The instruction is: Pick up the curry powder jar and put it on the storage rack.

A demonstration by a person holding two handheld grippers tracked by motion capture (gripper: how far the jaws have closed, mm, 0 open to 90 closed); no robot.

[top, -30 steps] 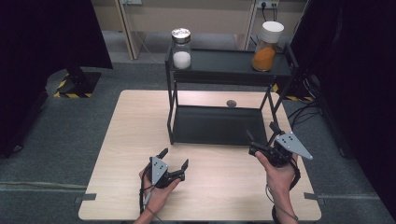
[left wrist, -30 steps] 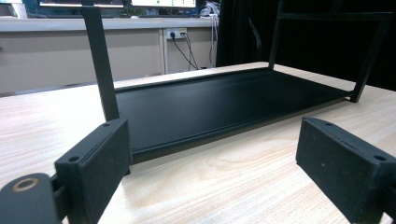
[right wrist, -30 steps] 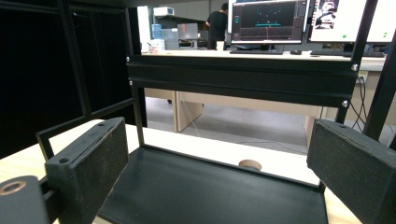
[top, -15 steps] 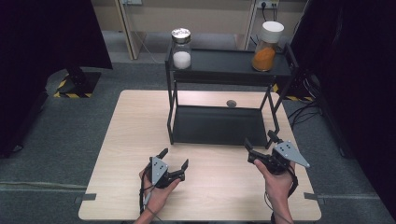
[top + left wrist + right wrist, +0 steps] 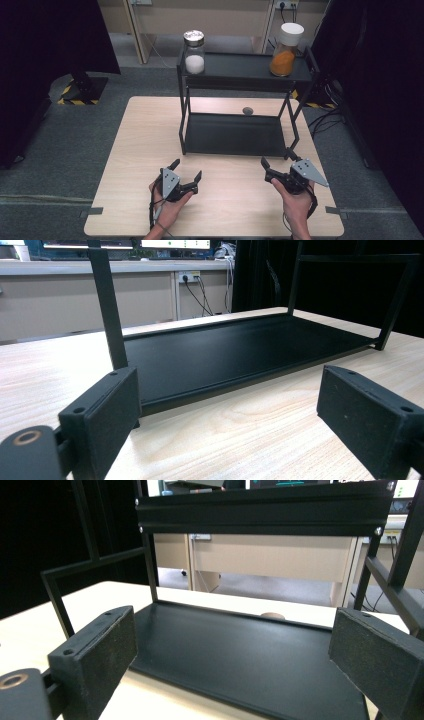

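Black metal rack (image 5: 235, 135) stands at frame centre on the pale tabletop (image 5: 140, 150), its lower shelf bare. Just below it, the left tool (image 5: 186, 170) at lower centre-left and the right tool (image 5: 276, 161) at lower right both gape wide, holding nothing. On the rack's top shelf stand a white-filled jar (image 5: 194, 52) and an orange-filled jar (image 5: 285, 49).

I was working in a lab: black curtains (image 5: 45, 45) walled the bay, hazard-striped tape (image 5: 67, 92) marked the floor, and monitors (image 5: 110, 244) lined a back bench.
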